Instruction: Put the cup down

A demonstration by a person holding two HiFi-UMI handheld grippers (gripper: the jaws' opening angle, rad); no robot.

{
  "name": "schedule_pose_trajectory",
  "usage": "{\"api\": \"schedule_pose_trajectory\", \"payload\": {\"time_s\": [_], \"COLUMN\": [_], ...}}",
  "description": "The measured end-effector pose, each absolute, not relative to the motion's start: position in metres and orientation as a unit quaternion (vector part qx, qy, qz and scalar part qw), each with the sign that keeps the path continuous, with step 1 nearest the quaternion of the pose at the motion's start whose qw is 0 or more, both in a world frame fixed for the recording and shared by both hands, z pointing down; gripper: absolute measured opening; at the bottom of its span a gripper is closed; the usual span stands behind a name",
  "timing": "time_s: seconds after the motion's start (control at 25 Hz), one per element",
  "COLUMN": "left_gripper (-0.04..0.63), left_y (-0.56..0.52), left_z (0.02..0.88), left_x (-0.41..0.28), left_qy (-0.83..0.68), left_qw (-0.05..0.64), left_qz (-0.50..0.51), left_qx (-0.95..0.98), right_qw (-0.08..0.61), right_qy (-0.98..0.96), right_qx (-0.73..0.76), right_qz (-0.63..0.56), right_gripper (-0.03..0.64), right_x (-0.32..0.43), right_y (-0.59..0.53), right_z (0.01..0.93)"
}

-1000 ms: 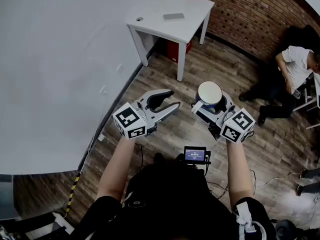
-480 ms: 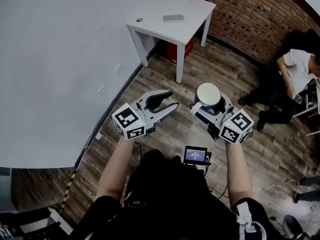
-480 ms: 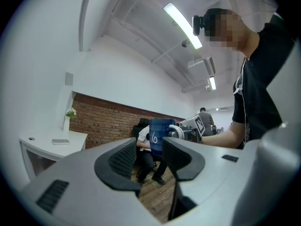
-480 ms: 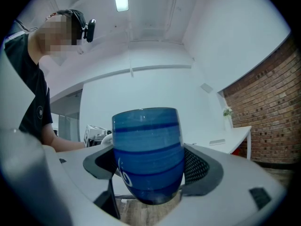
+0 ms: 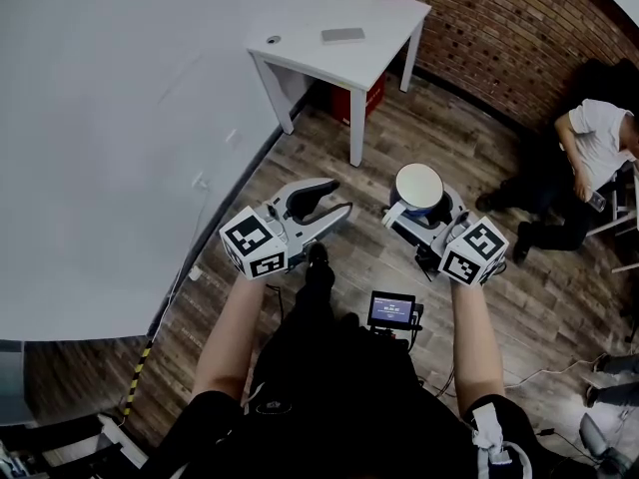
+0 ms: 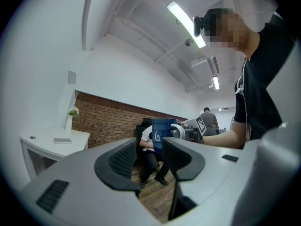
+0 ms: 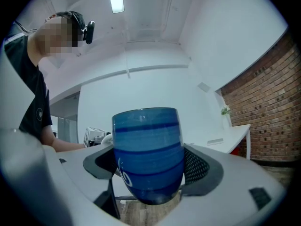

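Observation:
A blue striped cup (image 7: pixel 148 154) with a white inside (image 5: pixel 418 186) sits upright between the jaws of my right gripper (image 5: pixel 419 206), which is shut on it and held in the air above the wooden floor. From the left gripper view the same cup (image 6: pixel 162 133) shows off to the right, with its white handle. My left gripper (image 5: pixel 321 203) hangs beside it to the left, open, with nothing between its fingers (image 6: pixel 123 161). The two grippers are level and a short gap apart.
A white table (image 5: pixel 341 35) with a flat grey object (image 5: pixel 342 34) and a small round thing stands ahead by the white wall and brick wall (image 5: pixel 499 28). A red box (image 5: pixel 363 97) sits under it. A seated person (image 5: pixel 589 158) is at the right. Cables lie on the floor.
The grippers and the cup hold nearly the same place. The person's foot has come forward beneath the left gripper, and the table sits slightly farther left in the view.

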State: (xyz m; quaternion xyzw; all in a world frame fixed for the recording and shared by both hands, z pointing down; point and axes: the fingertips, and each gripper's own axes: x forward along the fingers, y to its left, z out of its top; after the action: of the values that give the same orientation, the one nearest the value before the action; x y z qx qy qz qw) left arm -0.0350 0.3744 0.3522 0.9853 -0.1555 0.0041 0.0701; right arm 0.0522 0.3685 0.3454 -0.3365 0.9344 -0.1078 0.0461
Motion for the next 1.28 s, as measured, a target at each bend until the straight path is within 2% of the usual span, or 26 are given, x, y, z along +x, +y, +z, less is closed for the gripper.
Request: {"api": "schedule_pose_trajectory", "payload": {"time_s": [0.32, 1.28], "left_gripper": [0.163, 0.163], "left_y": [0.339, 0.095], "left_z": [0.364, 0.357], "left_x": [-0.031, -0.064], "left_qy": [-0.146, -0.099], "left_qw": [0.068, 0.072], "left_qz": [-0.004, -0.02], "left_qx": [0.987, 0.992], "right_qw": [0.045, 0.046], "right_qy": [0.931, 0.916], "right_qx": [-0.35, -0.39], "right_qz": [-0.099, -0.083], "right_gripper": [0.4, 0.4], "right_x": [0.055, 0.015], "right_y": [0.342, 0.097], "right_z": [0.357, 0.33]}}
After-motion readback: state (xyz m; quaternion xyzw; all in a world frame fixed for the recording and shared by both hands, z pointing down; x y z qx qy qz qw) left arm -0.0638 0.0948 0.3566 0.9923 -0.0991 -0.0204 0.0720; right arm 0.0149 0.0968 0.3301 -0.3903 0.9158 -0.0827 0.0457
